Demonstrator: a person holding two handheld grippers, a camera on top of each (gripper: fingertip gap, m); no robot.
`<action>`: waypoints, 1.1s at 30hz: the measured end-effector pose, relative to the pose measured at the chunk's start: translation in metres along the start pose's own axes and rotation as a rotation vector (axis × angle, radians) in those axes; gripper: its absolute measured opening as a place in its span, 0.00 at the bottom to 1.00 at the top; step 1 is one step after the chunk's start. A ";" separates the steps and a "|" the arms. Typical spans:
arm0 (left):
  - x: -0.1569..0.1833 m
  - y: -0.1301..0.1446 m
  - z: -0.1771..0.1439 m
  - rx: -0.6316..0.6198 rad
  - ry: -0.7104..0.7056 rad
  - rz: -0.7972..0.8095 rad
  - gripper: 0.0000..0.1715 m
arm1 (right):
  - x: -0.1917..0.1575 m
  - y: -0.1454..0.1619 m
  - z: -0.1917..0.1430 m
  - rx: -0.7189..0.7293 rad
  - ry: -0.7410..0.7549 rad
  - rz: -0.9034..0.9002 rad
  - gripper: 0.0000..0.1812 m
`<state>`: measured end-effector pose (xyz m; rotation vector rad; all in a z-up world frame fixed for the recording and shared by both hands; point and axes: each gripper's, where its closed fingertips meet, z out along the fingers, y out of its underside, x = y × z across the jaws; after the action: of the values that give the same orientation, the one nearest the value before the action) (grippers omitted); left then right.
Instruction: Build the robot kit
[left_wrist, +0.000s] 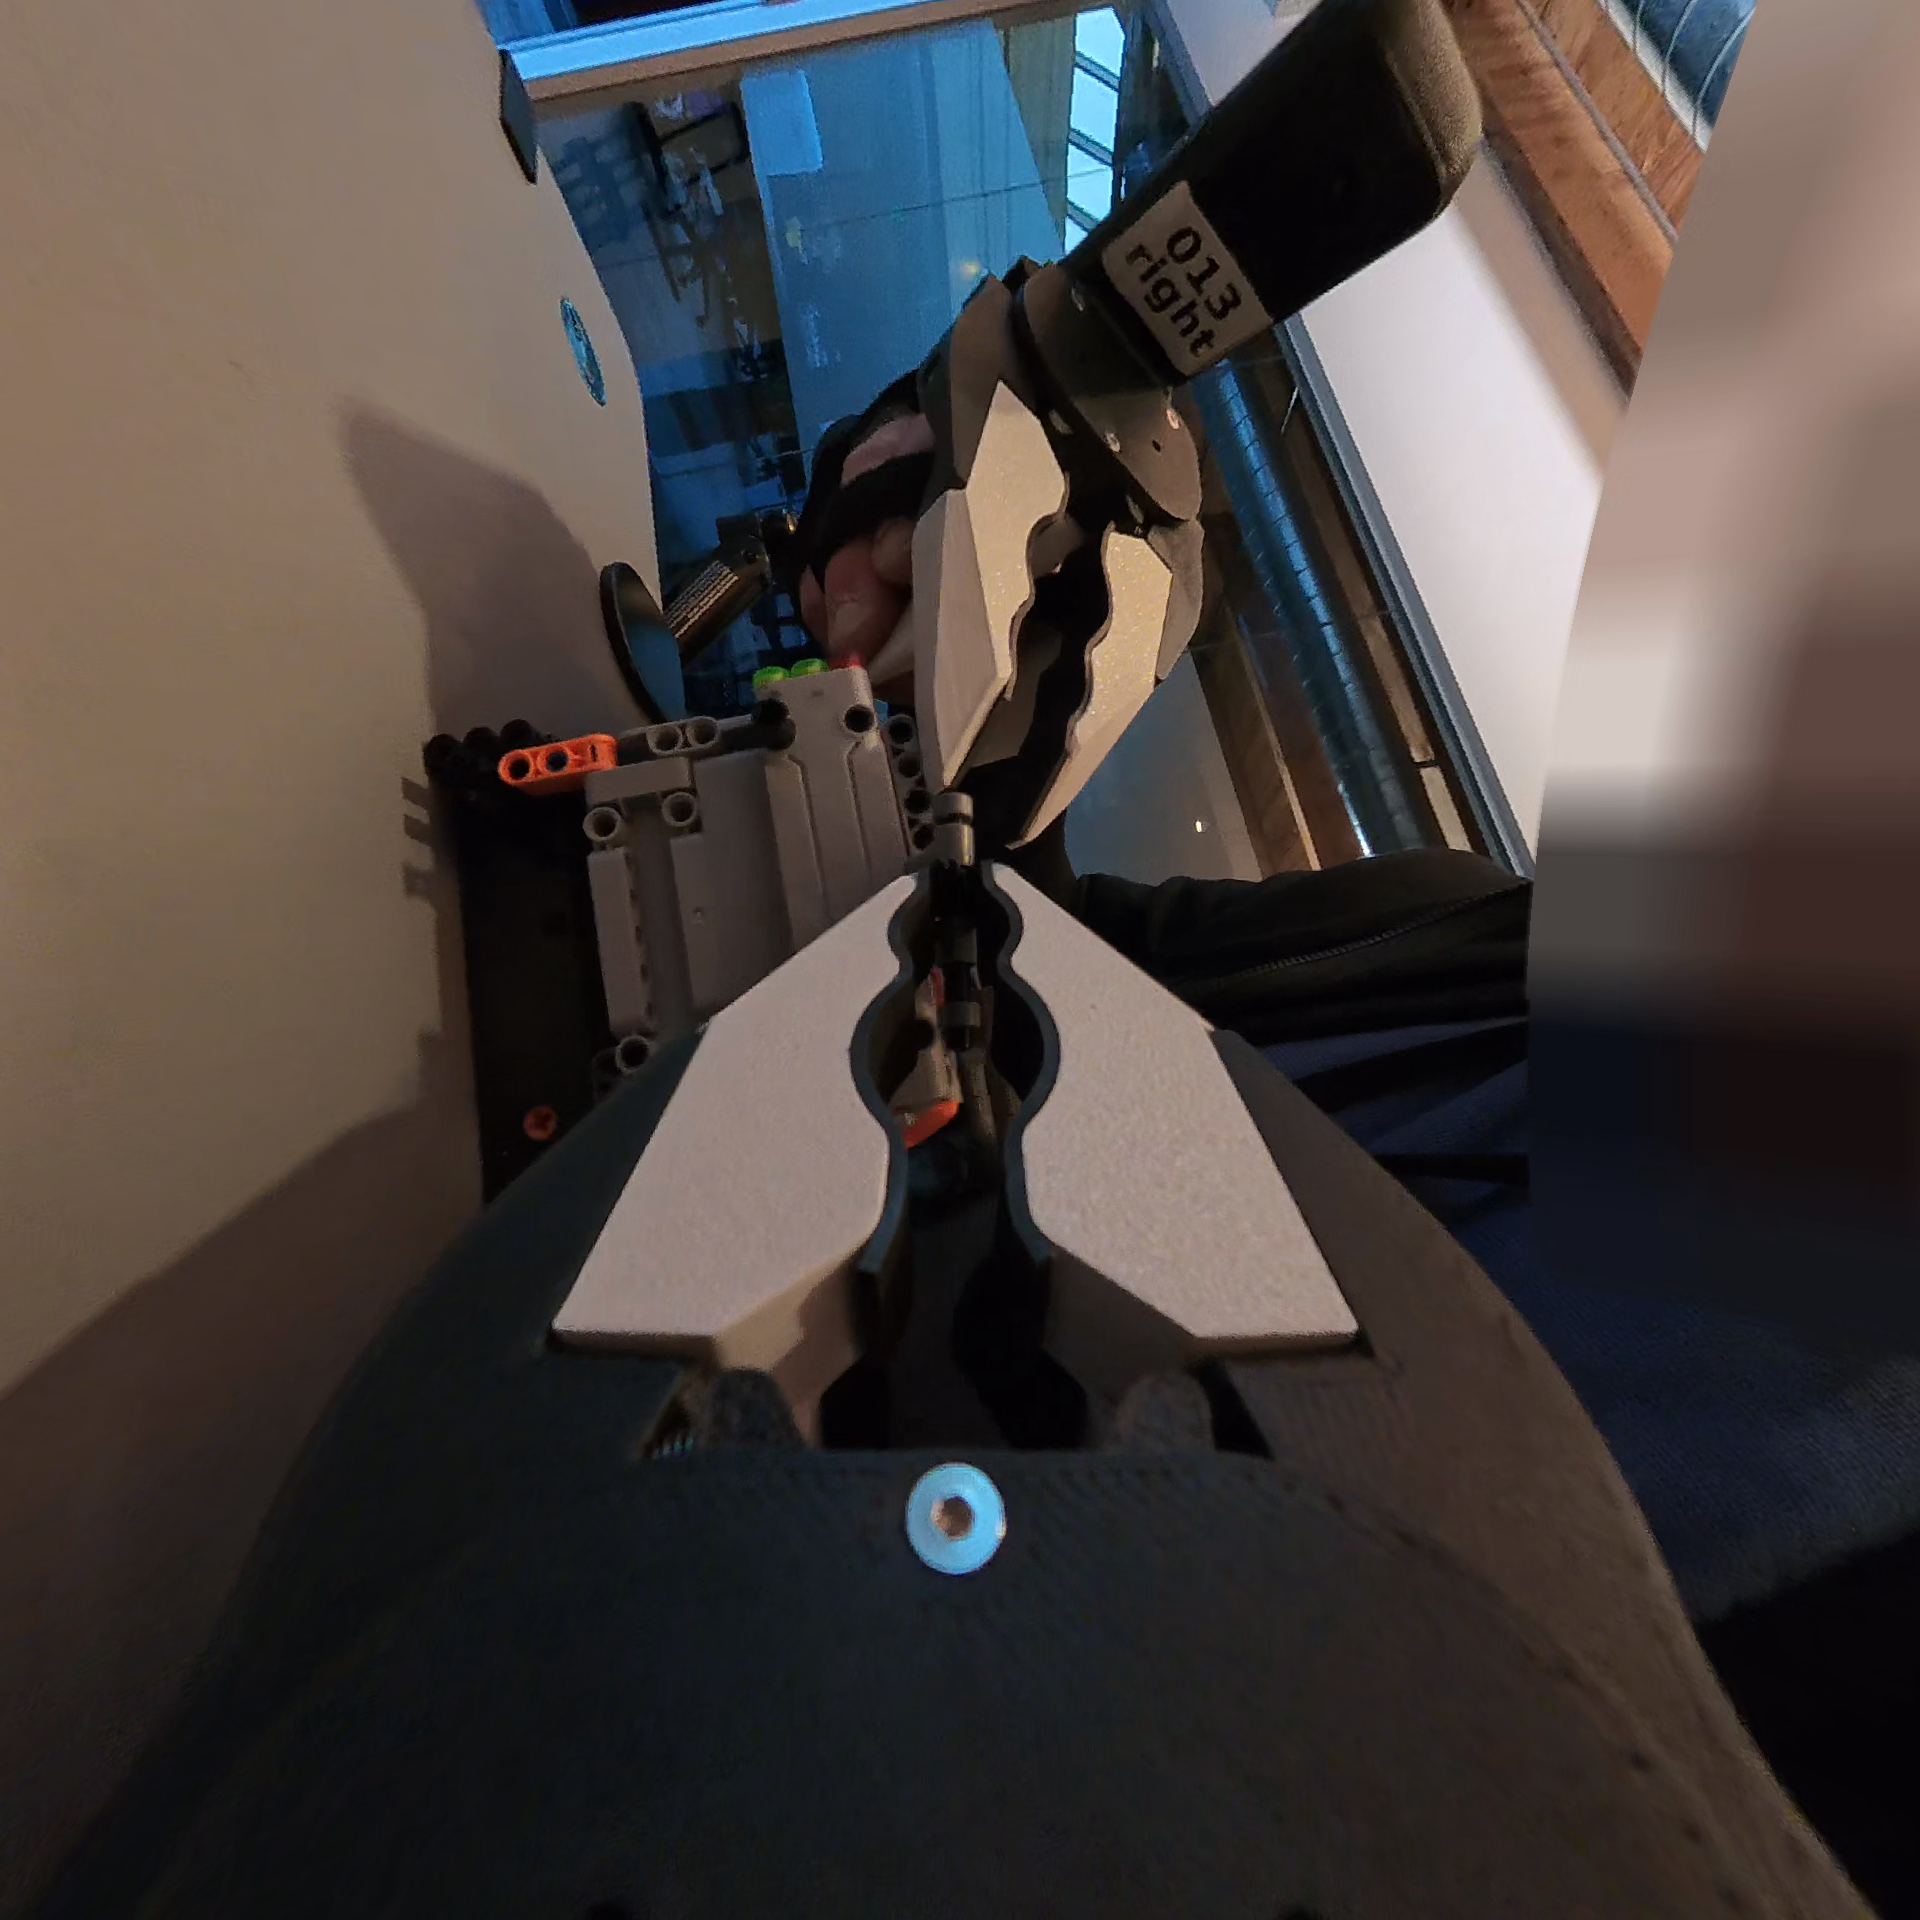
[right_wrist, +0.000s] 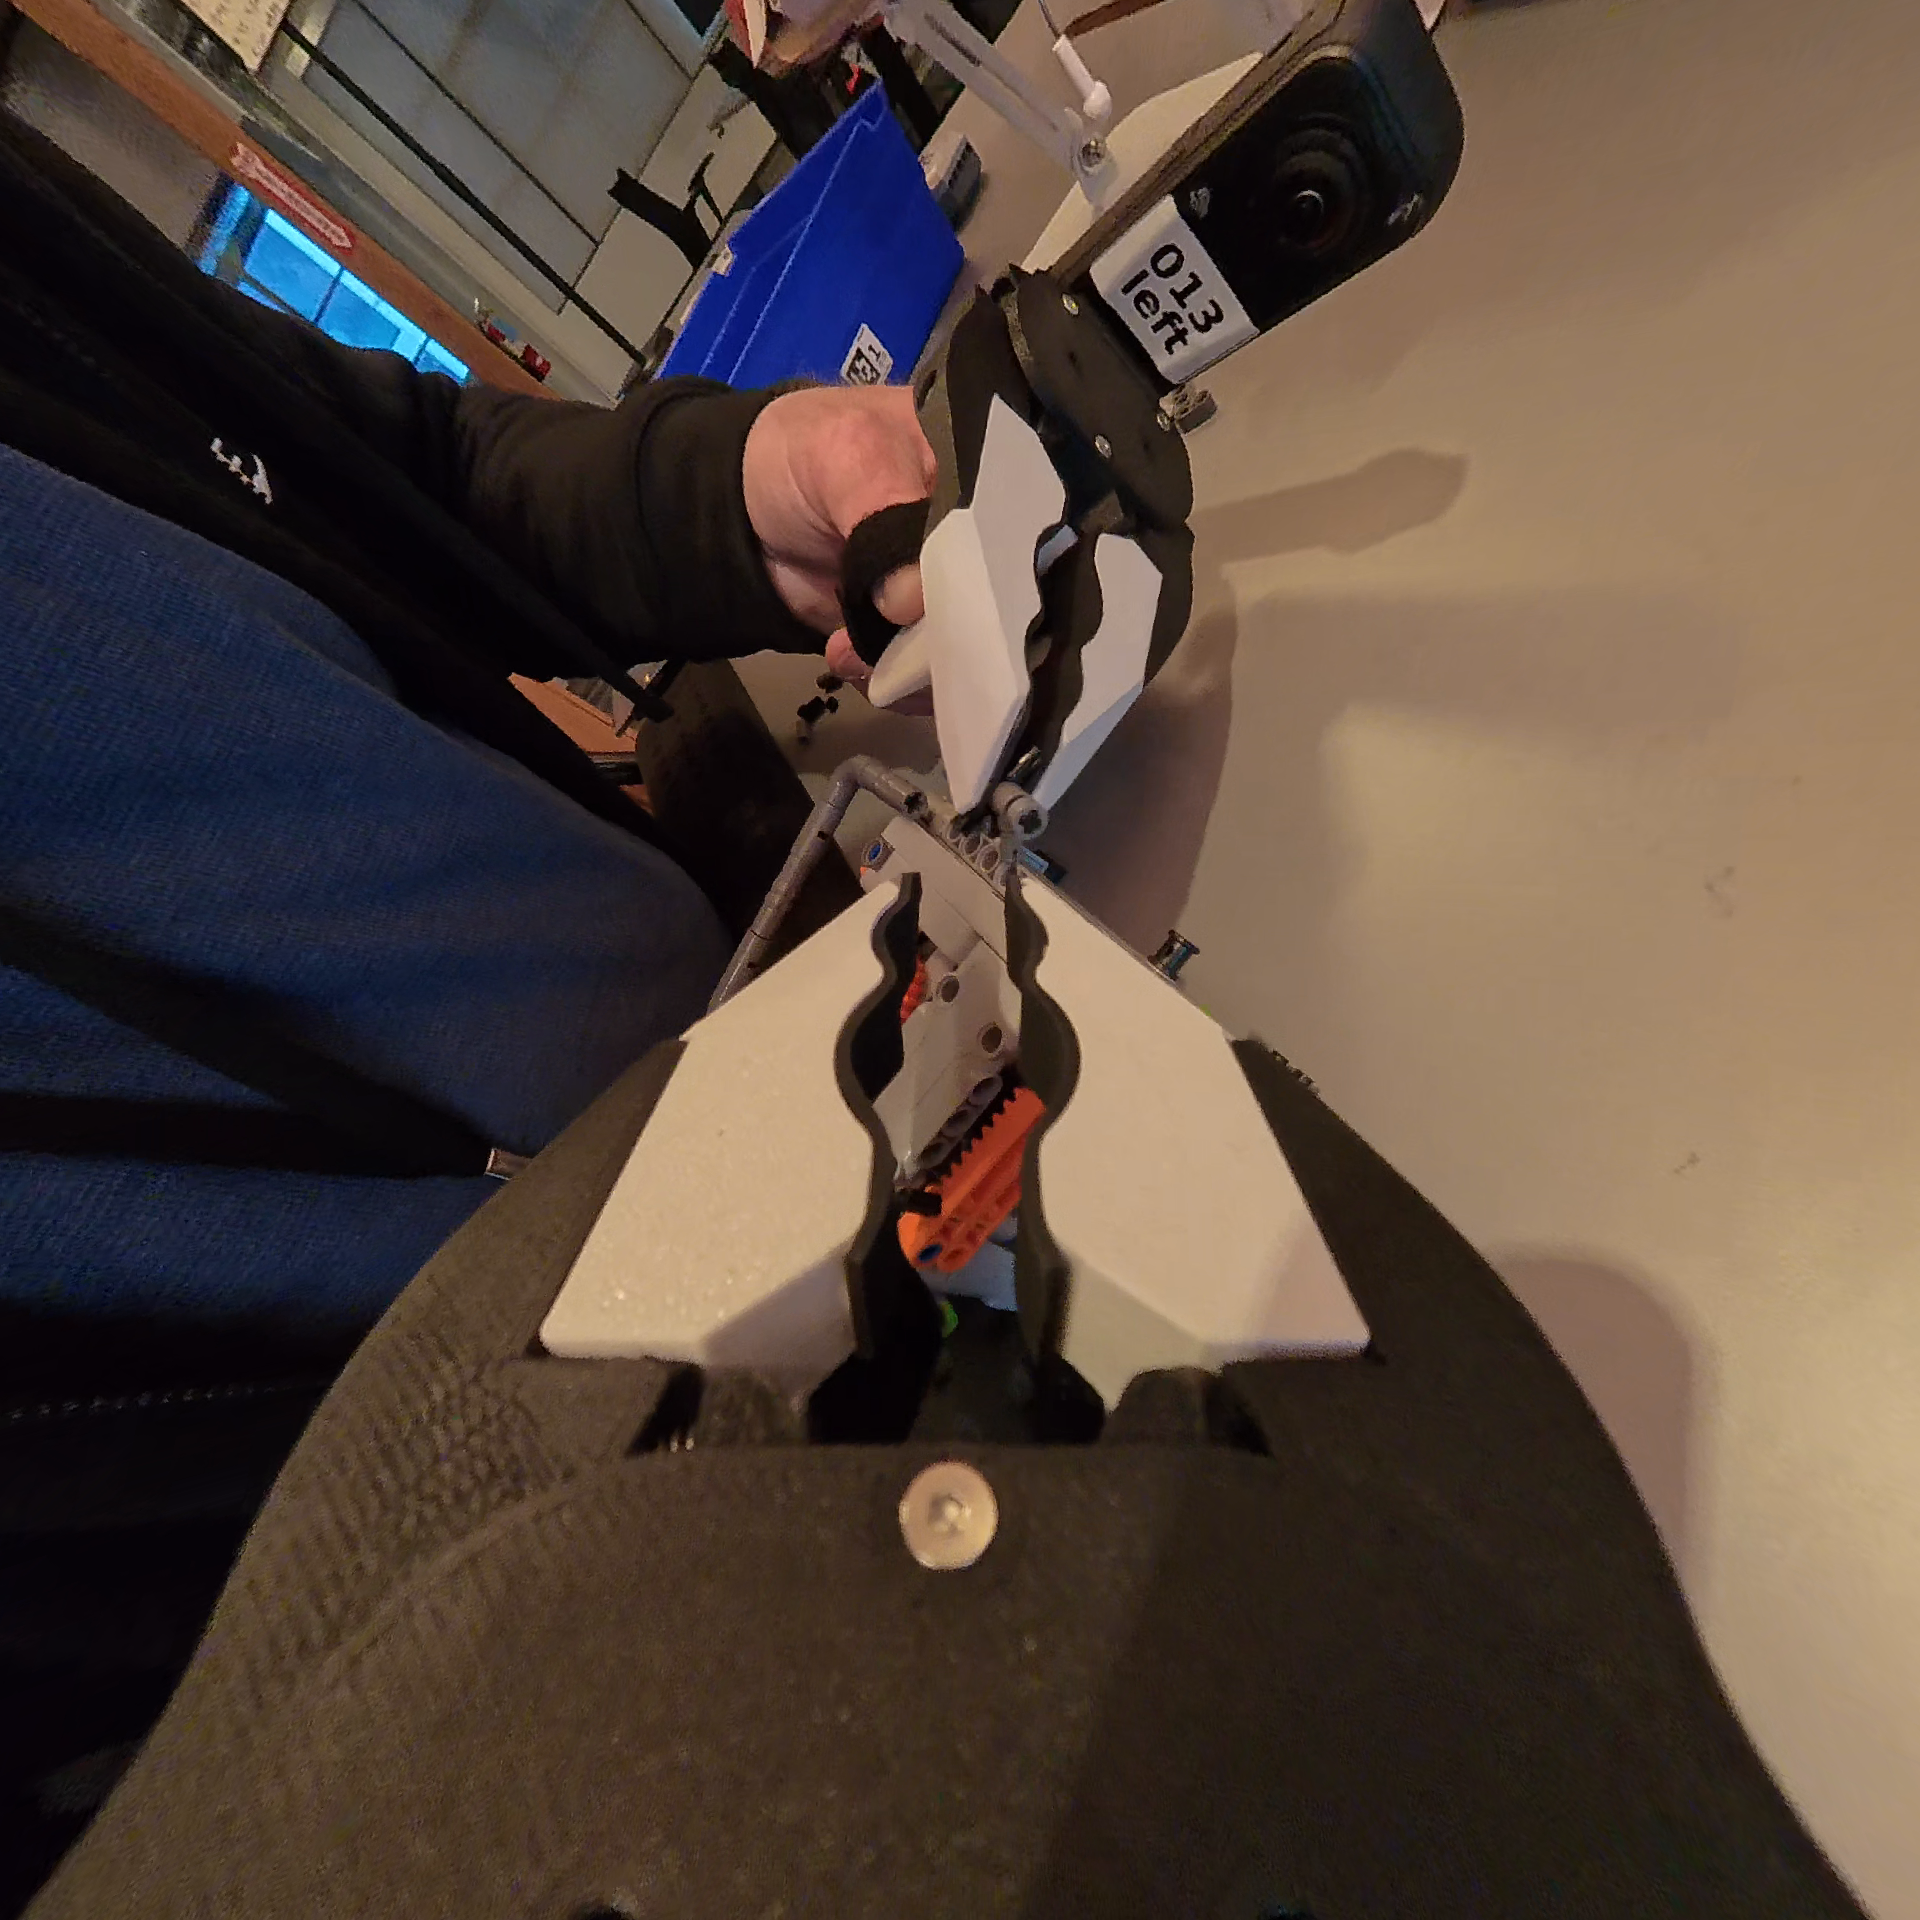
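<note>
A grey building-brick model (left_wrist: 727, 831) with orange beams (left_wrist: 551, 764) is held up on edge over a beige table. My left gripper (left_wrist: 951, 878) is shut on a thin black axle topped by a grey connector (left_wrist: 954, 816) at the model's edge. In the right wrist view it (right_wrist: 997, 800) pinches that connector (right_wrist: 1023, 808) from above. My right gripper (right_wrist: 961, 883) is shut on the model's grey body (right_wrist: 956, 997), with an orange toothed piece (right_wrist: 977, 1153) between its fingers. In the left wrist view its tips (left_wrist: 987, 805) sit right beside the connector.
The beige table (right_wrist: 1558, 831) spreads to the right. A blue bin (right_wrist: 831, 270) stands at the far edge. Small black pins (right_wrist: 821, 709) lie near a person's hand (right_wrist: 831, 488). The person's blue trousers (right_wrist: 260, 779) fill the left. A black round stand (left_wrist: 639, 634) is behind the model. My two grippers' fingertips are within a few centimetres of each other.
</note>
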<state>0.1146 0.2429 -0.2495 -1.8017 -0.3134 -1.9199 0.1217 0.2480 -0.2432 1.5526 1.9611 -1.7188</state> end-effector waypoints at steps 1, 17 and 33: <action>-0.002 0.000 -0.001 0.002 -0.006 0.001 0.03 | -0.001 0.000 0.000 0.006 -0.001 -0.002 0.07; 0.009 0.002 0.008 0.033 0.012 0.003 0.02 | -0.001 0.003 -0.003 0.066 0.123 -0.089 0.10; 0.004 0.000 0.003 0.101 0.039 -0.031 0.02 | 0.007 0.006 0.001 0.049 0.238 -0.214 0.14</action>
<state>0.1173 0.2432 -0.2457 -1.7012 -0.4203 -1.9226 0.1220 0.2503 -0.2516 1.6882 2.2912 -1.7393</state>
